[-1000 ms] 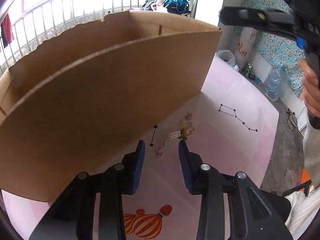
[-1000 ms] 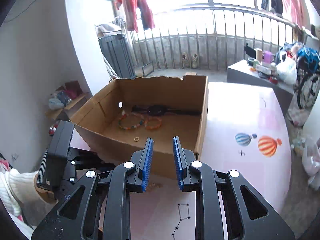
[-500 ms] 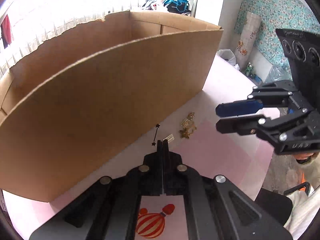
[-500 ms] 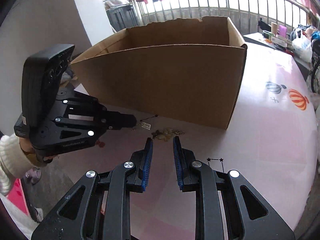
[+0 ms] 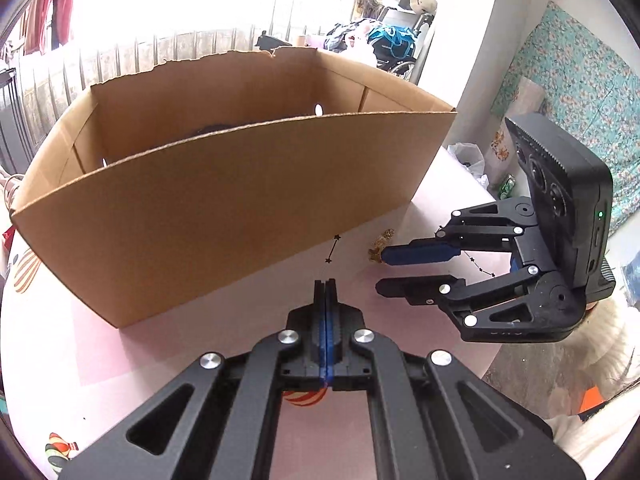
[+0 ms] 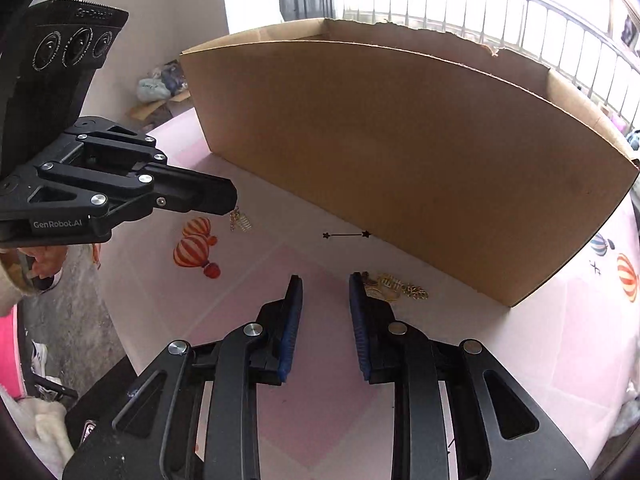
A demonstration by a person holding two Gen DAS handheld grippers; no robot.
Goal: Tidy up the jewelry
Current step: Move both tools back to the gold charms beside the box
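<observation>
My left gripper (image 5: 325, 282) is shut; in the right wrist view a small gold earring (image 6: 240, 222) dangles from its tip (image 6: 231, 201), just above the pink table cover (image 6: 248, 280). My right gripper (image 6: 325, 280) hovers low over the table, its jaws opening with nothing between them. A heap of gold jewelry (image 6: 396, 286) lies on the cover against the outside of its right finger. The left wrist view shows that heap (image 5: 380, 243) beside the right gripper (image 5: 381, 273). The cardboard box (image 5: 224, 200) stands just behind.
The box wall (image 6: 400, 140) is tall and hides most of what is inside. Balloon prints (image 6: 194, 250) and star lines (image 6: 346, 235) mark the cover. The table edge and floor (image 6: 68, 292) lie to the left. A person's white sleeve (image 5: 600, 344) holds the right gripper.
My left gripper shut on a gold piece and lifted it off the table. My right gripper came down from above the box to the cover beside the remaining jewelry.
</observation>
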